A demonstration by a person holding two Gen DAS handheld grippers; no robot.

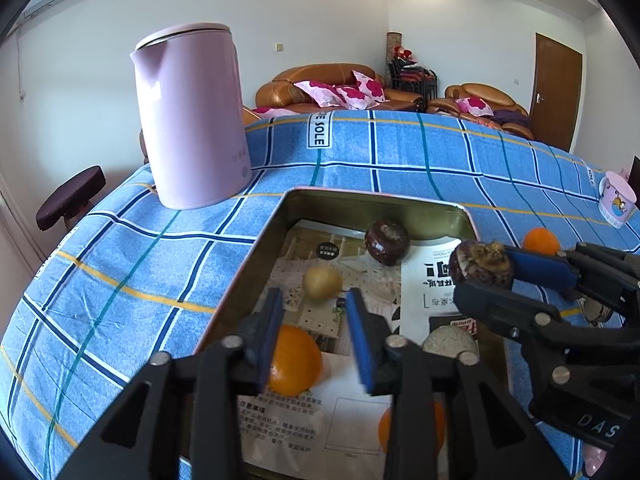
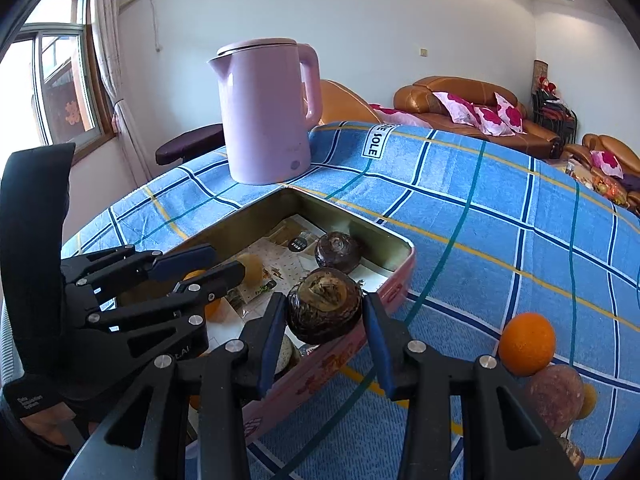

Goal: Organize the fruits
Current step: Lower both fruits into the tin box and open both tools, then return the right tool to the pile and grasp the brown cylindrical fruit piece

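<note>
The tin box (image 2: pixel 400 276) on the blue-checked counter (image 2: pixel 500 232) already holds most of the fruit: an orange (image 1: pixel 294 360) at 6 o'clock in the left wrist view, a dark round fruit (image 1: pixel 387 242) at 12, a pale one (image 1: pixel 322 282) between. The right claw (image 2: pixel 324 312) grips another dark fruit (image 2: pixel 324 310) above the tin's near rim, judged about to be dropped in. The left claw (image 1: pixel 314 332) hangs part-open and empty over the tin. Left outside: an orange (image 2: pixel 527 343) and a brownish fruit (image 2: pixel 554 394) at 4 o'clock
</note>
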